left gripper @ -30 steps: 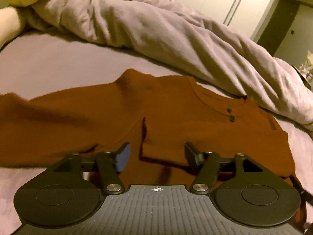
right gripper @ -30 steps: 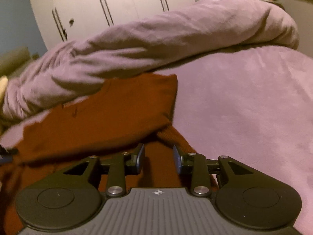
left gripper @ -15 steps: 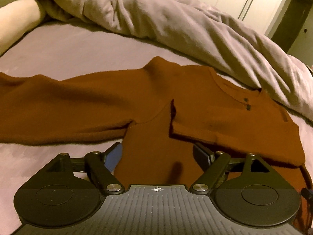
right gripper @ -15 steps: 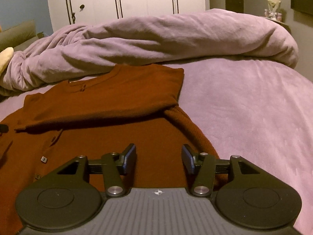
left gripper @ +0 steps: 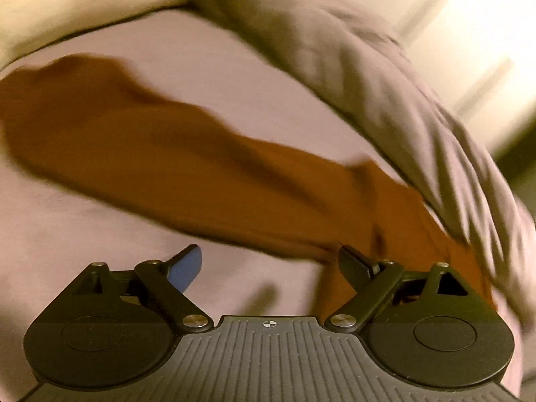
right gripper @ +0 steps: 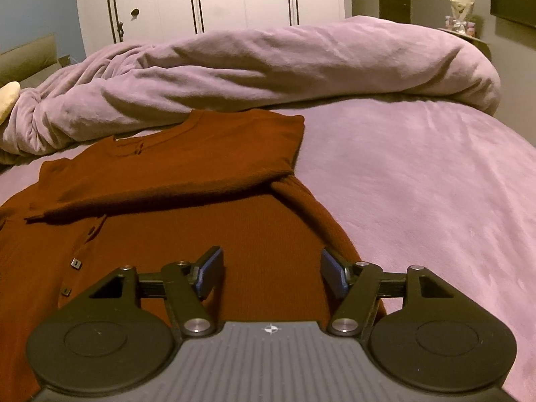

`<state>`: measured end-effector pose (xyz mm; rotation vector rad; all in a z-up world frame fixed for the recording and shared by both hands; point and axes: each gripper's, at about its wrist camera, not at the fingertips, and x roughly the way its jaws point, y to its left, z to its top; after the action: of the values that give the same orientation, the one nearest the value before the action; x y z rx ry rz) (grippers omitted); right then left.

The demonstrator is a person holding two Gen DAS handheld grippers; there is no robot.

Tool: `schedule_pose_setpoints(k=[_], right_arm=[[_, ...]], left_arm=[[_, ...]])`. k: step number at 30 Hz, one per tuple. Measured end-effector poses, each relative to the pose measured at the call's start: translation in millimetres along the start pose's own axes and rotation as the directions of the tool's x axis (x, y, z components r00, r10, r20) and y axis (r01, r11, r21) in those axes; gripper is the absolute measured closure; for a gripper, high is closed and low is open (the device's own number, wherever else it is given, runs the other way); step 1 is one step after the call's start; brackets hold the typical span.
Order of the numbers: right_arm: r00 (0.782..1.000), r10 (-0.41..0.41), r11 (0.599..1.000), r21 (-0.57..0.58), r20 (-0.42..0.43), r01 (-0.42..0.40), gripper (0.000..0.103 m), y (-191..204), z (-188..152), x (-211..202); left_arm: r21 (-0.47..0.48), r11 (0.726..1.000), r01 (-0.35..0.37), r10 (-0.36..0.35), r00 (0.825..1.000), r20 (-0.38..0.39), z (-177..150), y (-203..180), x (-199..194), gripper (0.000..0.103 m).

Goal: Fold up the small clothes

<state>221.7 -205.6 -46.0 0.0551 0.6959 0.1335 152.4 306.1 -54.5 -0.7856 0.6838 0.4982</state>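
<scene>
Right wrist view shows the rust-brown buttoned top lying on the lilac bed sheet, just in front of the rolled-up duvet. One sleeve is already folded across the chest, its cuff end near the garment's far edge, and two small buttons show on the lower placket. The right tongs hover low over the body of the top with their jaws opening and nothing pinched between them; the cloth beneath lies flat and released.

Left wrist view is smeared by motion, but the other sleeve can be made out stretched long across the sheet, away from the body. The left tongs stand wide, jaws opening, with only bare sheet between them, the right-hand finger just at the edge of the brown cloth.

The step in hand looks to be the second sleeve fold. To do it well, I would take the sleeve near its cuff rather than mid-length, so the whole run lifts together instead of sagging into a loop. Pinch a single layer and keep clear of the sheet, which is soft and would likely come up with it. Carry the cuff across so the sleeve lies over the first one, with the crease at the shoulder seam. The right tongs could rest on the body to stop the knit sliding on the plush sheet.
</scene>
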Motion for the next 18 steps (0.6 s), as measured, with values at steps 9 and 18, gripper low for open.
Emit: schedule_pose_setpoints(k=[9, 18], right_arm=[[1.000, 0.006, 1.000, -0.013, -0.010, -0.006, 0.031, 15, -5, 1], [1.000, 0.017, 1.000, -0.022, -0.016, -0.018, 0.031, 30, -5, -3]], left_arm=[[-0.271, 0.961, -0.053, 0.093, 0.986, 0.138, 31, 102, -33, 0.030], [-0.466, 0.883, 0.050, 0.046, 0.980, 0.193, 52, 150, -22, 0.053]])
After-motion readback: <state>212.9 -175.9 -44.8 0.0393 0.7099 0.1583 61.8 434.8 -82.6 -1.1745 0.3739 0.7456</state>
